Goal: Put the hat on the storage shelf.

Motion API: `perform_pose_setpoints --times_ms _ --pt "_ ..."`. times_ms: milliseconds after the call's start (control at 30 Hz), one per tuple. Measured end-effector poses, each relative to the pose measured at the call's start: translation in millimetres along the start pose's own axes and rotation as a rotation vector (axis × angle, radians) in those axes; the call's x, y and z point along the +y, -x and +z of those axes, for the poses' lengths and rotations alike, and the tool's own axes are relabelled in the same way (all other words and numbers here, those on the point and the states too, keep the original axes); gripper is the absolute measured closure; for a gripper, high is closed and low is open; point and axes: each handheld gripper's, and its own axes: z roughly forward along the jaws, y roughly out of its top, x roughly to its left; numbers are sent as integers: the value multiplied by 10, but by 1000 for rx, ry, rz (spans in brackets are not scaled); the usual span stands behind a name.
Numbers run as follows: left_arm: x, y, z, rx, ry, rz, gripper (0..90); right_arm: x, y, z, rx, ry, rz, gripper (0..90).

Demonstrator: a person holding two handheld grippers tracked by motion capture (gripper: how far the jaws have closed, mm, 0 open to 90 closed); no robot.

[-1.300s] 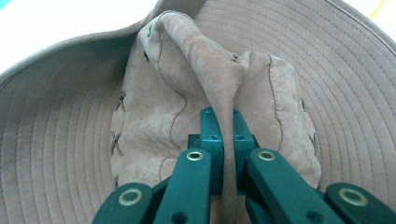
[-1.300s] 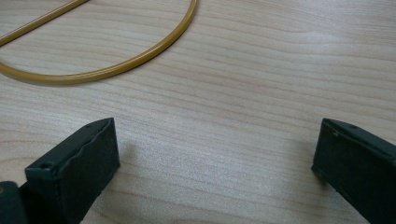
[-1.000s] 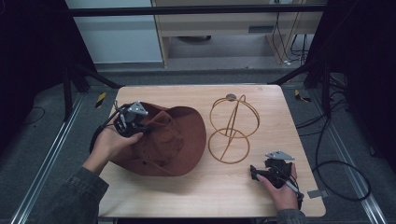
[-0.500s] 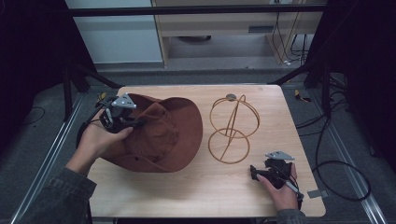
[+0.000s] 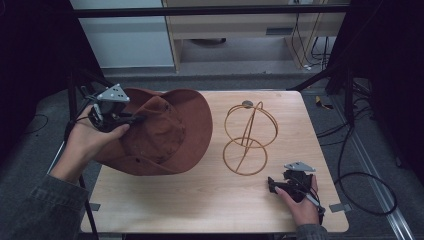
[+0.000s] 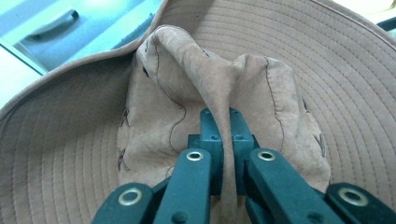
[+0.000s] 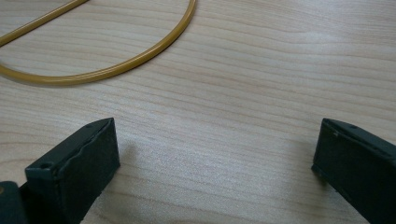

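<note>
From above, the left gripper (image 5: 116, 118) holds the brown hat (image 5: 165, 132) up at a tilt over the table's (image 5: 200, 200) left edge, maybe to carry it to the gold wire stand (image 5: 249, 132). In the left gripper view, the jaws pinch a soft fold of the hat's top, wide brim all around. In the right gripper view, the right gripper (image 7: 215, 168) rests on the table, jaws spread wide, nothing between, the stand's ring just ahead.

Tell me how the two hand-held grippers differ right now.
The left hand-held gripper is shut on a fold of the brown hat's crown; the right hand-held gripper is open with nothing between its jaws. The left one is raised, tilting the hat over the table's left edge; the right one sits low near the wire stand. Each is held in one hand.
</note>
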Motion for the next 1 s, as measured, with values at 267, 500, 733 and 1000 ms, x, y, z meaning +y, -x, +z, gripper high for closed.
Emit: perform_pose_setpoints --times_ms 267,500,733,1000 --pt "176 53 -102 8 24 30 885 1 2 -1 0 -1 -1 5" --pt "309 119 -122 11 34 53 884 1 3 -1 0 -1 -3 5" --pt "542 197 -172 26 48 85 884 0 1 -2 -1 -4 -2 5" --pt "775 273 -148 30 58 112 883 -1 3 0 -3 -3 -6 5"
